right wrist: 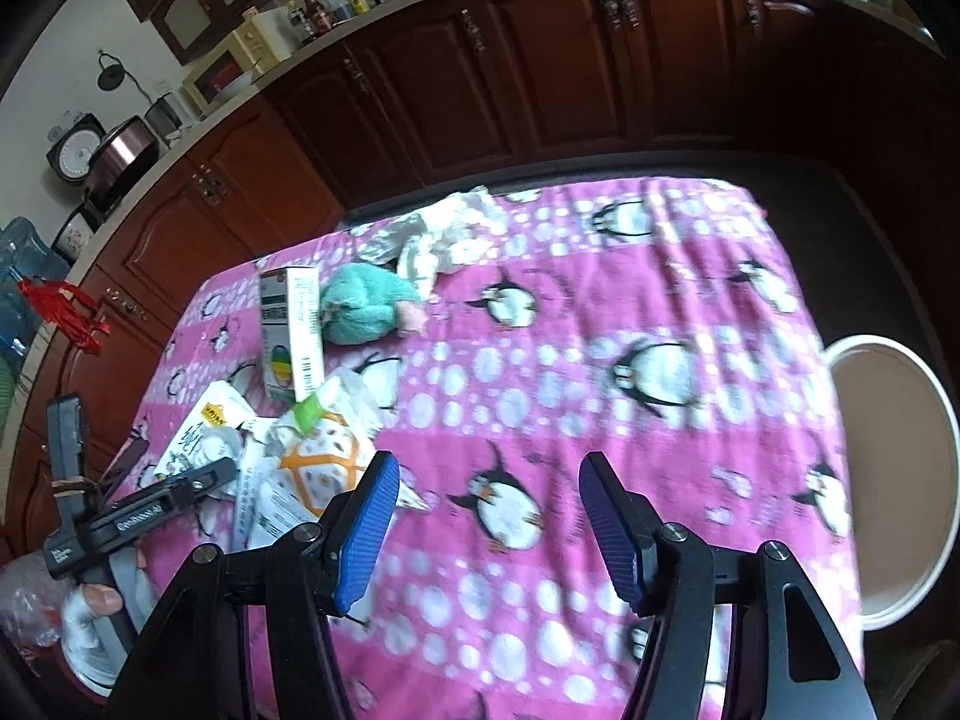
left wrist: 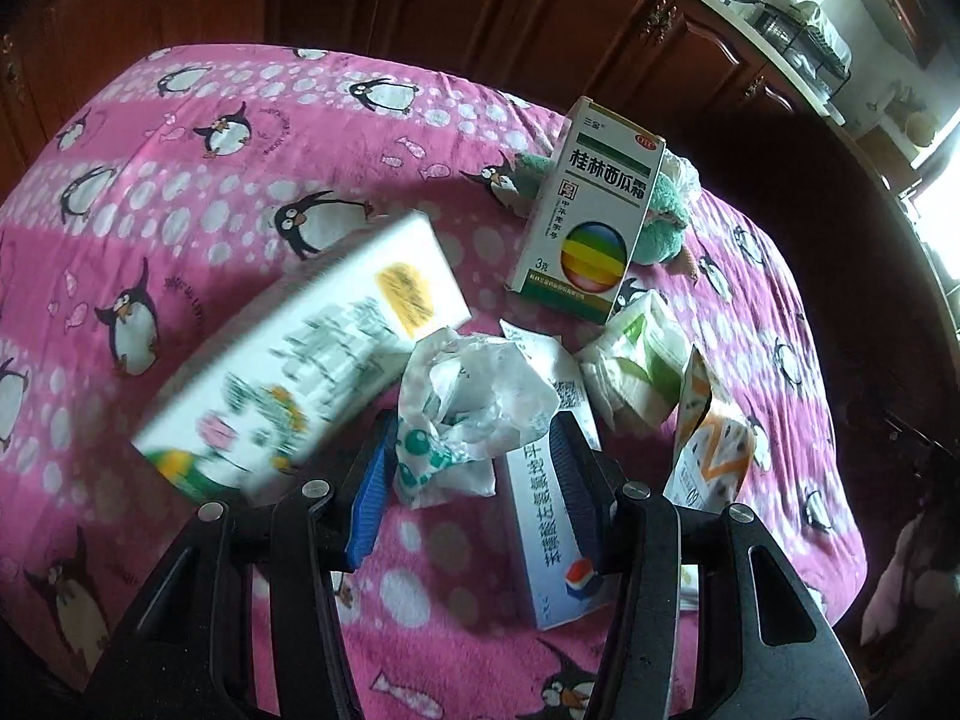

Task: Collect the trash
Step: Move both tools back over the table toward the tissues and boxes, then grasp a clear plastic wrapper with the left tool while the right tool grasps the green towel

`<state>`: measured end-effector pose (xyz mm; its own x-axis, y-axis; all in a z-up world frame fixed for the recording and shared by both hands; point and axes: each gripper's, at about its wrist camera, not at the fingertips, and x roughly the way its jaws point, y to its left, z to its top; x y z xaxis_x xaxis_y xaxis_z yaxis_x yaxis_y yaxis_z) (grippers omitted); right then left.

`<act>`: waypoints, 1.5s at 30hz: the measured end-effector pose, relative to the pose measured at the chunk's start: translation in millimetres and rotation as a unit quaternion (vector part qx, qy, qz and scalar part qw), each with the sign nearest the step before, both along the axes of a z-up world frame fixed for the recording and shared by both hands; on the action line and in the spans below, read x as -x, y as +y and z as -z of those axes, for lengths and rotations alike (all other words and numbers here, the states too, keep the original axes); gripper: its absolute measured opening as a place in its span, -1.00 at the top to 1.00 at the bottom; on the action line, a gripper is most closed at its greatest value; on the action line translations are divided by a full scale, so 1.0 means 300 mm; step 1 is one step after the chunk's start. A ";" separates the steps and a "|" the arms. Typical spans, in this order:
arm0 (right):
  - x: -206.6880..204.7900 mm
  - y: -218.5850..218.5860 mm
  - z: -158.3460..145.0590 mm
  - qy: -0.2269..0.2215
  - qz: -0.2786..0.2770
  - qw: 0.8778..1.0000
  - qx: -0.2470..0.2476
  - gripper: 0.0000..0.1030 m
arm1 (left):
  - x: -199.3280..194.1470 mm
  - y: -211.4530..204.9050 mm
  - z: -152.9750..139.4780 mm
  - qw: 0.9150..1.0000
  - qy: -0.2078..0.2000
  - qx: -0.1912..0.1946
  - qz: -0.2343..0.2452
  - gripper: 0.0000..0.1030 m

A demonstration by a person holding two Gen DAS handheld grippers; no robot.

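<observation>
A crumpled white wrapper (left wrist: 480, 384) with teal dots fills the gap between the blue pads of my left gripper (left wrist: 474, 426), which is shut on it just above the pink penguin blanket (left wrist: 180, 192). Left of it a large white box (left wrist: 300, 360) shows blurred, in motion. Under the right finger lies a blue-and-white box (left wrist: 546, 546). An upright green-and-white medicine box (left wrist: 591, 216), a tissue pack (left wrist: 636, 366) and an orange-and-white packet (left wrist: 708, 450) stand close behind. My right gripper (right wrist: 489, 468) hangs open over bare blanket, right of this pile, with nothing between its fingers.
A teal plush toy (right wrist: 366, 312) lies behind the medicine box (right wrist: 291, 336). More crumpled plastic (right wrist: 444, 234) sits at the table's far edge. A round white bin (right wrist: 894, 480) stands beside the table on the right. Dark wooden cabinets (right wrist: 540, 78) line the back.
</observation>
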<state>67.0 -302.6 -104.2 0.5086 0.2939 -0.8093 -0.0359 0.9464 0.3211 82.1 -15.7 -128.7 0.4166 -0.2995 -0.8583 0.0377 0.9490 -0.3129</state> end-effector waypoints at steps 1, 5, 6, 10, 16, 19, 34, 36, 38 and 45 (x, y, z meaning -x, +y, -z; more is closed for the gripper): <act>-0.015 0.016 0.005 0.004 -0.006 1.000 -0.006 -0.16 | -0.007 0.000 -0.001 1.000 -0.001 0.003 0.003 0.05; -0.097 0.117 0.028 0.020 -0.034 0.999 -0.024 -0.17 | -0.027 -0.002 -0.001 1.000 0.001 0.009 0.018 0.39; -0.108 0.135 0.031 0.021 -0.040 0.999 -0.023 -0.16 | -0.031 -0.002 -0.001 1.000 0.002 0.009 0.021 0.45; -0.181 0.196 0.038 0.014 -0.044 0.999 -0.007 -0.17 | -0.031 0.018 -0.007 1.000 -0.001 0.017 0.025 0.70; -0.321 0.255 0.061 0.002 -0.063 0.998 0.029 -0.17 | -0.023 0.056 -0.021 0.999 -0.005 0.032 0.030 0.70; -0.384 0.286 0.084 0.001 -0.082 0.995 0.050 -0.17 | -0.028 0.071 -0.015 0.999 -0.001 0.043 0.030 0.70; -0.532 0.380 0.158 -0.011 -0.187 0.977 0.103 -0.07 | -0.078 0.061 0.028 0.998 0.029 0.041 0.041 0.67; -0.510 0.378 0.147 -0.022 -0.182 0.978 0.099 0.05 | -0.082 0.054 0.030 0.998 0.028 0.038 0.044 0.67; -0.477 0.366 0.136 -0.025 -0.182 0.978 0.097 0.13 | -0.091 0.046 0.034 0.998 0.028 0.035 0.046 0.68; -0.316 0.239 0.079 -0.029 -0.144 0.986 0.076 0.20 | -0.065 0.047 -0.004 0.998 0.010 0.034 0.052 0.73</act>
